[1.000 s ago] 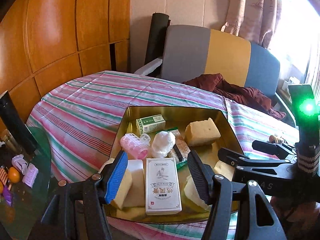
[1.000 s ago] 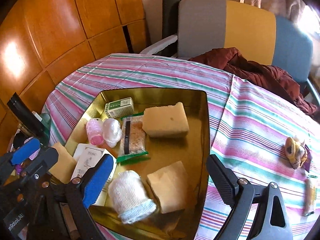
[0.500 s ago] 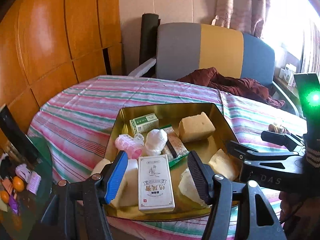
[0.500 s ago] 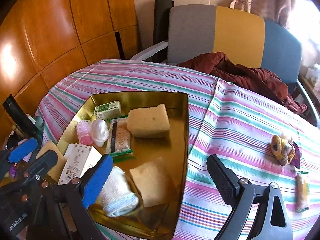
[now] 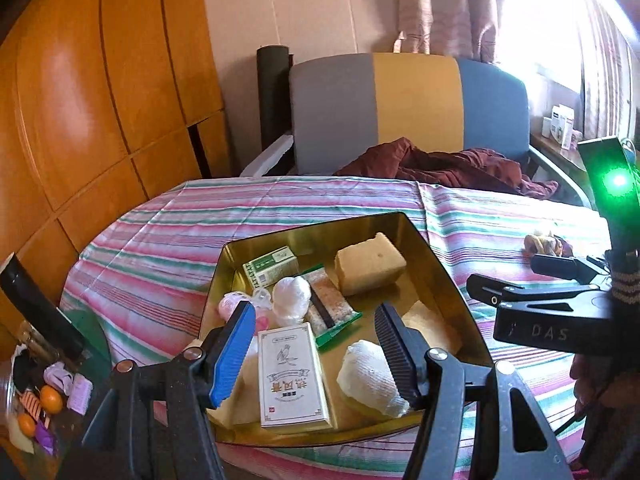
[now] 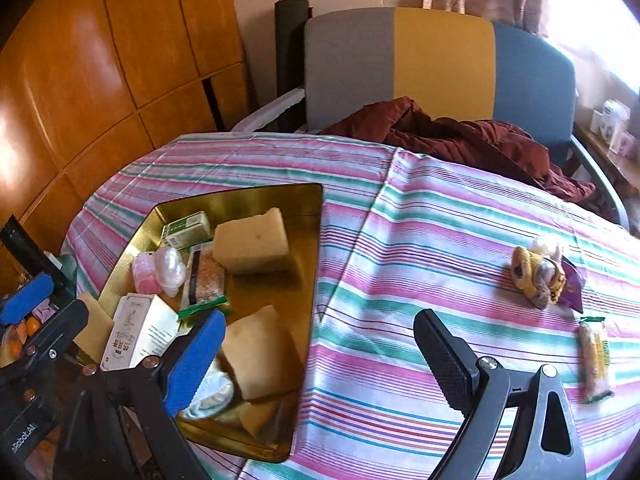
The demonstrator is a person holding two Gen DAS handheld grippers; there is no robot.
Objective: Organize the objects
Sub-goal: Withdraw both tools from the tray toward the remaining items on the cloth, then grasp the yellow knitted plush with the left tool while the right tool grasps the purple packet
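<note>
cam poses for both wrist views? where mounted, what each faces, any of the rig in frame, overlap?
Left wrist: on the left gripper, looking along its open jaws down onto the gold tray; the right gripper shows at the right edge.
Right wrist: on the right gripper, jaws open, facing the striped tablecloth right of the tray; the left gripper's blue pad shows at far left.
Shared: tray, white box, tablecloth, chair.

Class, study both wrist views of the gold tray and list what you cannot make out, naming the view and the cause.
- Knit roll: right wrist view, mostly behind the right hand-held gripper blue finger.
- White box small print: left wrist view, too small to read.
- Snack bar label: right wrist view, blurred near the edge.
- Tray near rim: left wrist view, behind the left hand-held gripper.
</note>
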